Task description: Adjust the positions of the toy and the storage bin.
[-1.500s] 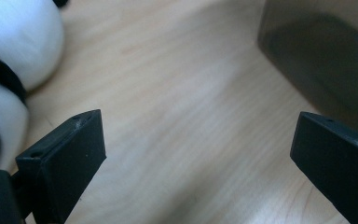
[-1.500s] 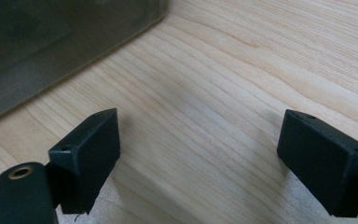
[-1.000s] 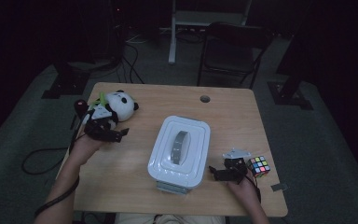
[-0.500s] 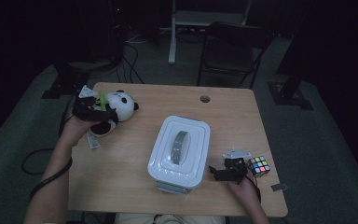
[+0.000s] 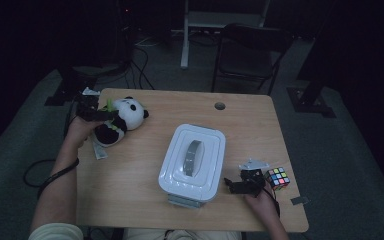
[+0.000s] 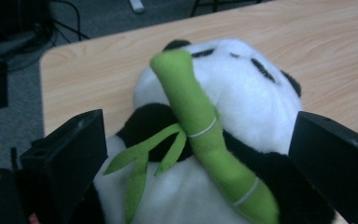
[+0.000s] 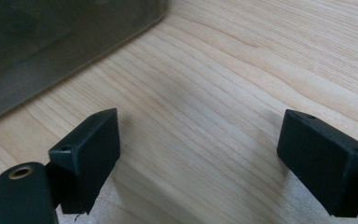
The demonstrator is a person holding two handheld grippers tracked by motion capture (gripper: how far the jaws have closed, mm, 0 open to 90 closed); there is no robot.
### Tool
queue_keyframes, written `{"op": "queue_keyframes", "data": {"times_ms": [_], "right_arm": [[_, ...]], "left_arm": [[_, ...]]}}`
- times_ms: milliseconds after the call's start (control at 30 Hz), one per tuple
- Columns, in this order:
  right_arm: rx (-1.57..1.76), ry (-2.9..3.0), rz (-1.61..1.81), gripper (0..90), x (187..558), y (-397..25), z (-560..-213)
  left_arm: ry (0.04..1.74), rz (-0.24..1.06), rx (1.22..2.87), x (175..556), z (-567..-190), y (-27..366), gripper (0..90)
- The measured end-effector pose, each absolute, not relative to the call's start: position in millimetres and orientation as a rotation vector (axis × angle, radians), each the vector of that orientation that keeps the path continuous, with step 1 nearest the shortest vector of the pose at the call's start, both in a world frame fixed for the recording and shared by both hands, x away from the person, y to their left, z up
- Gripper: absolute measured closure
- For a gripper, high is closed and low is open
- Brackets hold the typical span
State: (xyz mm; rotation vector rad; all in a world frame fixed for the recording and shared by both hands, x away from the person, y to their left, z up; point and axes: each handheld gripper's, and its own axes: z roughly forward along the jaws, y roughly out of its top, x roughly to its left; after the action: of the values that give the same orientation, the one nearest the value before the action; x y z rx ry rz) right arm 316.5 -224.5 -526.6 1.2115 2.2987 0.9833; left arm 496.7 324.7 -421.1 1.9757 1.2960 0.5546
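Note:
A plush panda [image 5: 125, 119] holding a green bamboo stalk [image 6: 200, 126] lies at the far left of the wooden table [image 5: 130, 180]. My left gripper [image 5: 98, 114] is open, its jaws standing on either side of the panda's body [image 6: 242, 88] without pressing it. A white lidded box [image 5: 192, 157] with a grey handle stands mid-table. My right gripper [image 5: 236, 185] rests open on the table just right of the box, with bare wood between its jaws [image 7: 200, 130]. A Rubik's cube [image 5: 277, 178] sits just right of that hand.
A white tag or paper [image 5: 99, 150] lies on the table in front of the panda. The table has a cable hole [image 5: 220, 106] near its far edge. A dark chair [image 5: 252, 50] stands behind the table. The box's grey wall [image 7: 51, 42] is close to the right gripper.
My left gripper has moved farther away and left along the panda, from its lower body to beside its head. The right gripper has stayed put.

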Motion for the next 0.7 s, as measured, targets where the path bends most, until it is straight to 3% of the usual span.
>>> {"op": "queue_keyframes", "data": {"times_ms": [200,367,467,600,700], "right_arm": [[1.211,2.299,0.983,12.8,317,-225,-527],[1.211,2.299,0.983,12.8,317,-225,-527],[1.211,2.298,0.983,12.8,316,-224,-527],[1.211,2.298,0.983,12.9,316,-224,-527],[1.211,2.298,0.983,12.8,316,-224,-527]], "left_arm": [[1.306,0.511,1.985,501,-437,322,7.1],[1.296,0.537,1.979,501,-441,318,17.0],[1.321,0.574,1.965,500,-443,321,30.0],[1.339,0.577,1.954,498,-446,320,35.7],[1.353,0.592,1.955,496,-446,318,48.0]]}}
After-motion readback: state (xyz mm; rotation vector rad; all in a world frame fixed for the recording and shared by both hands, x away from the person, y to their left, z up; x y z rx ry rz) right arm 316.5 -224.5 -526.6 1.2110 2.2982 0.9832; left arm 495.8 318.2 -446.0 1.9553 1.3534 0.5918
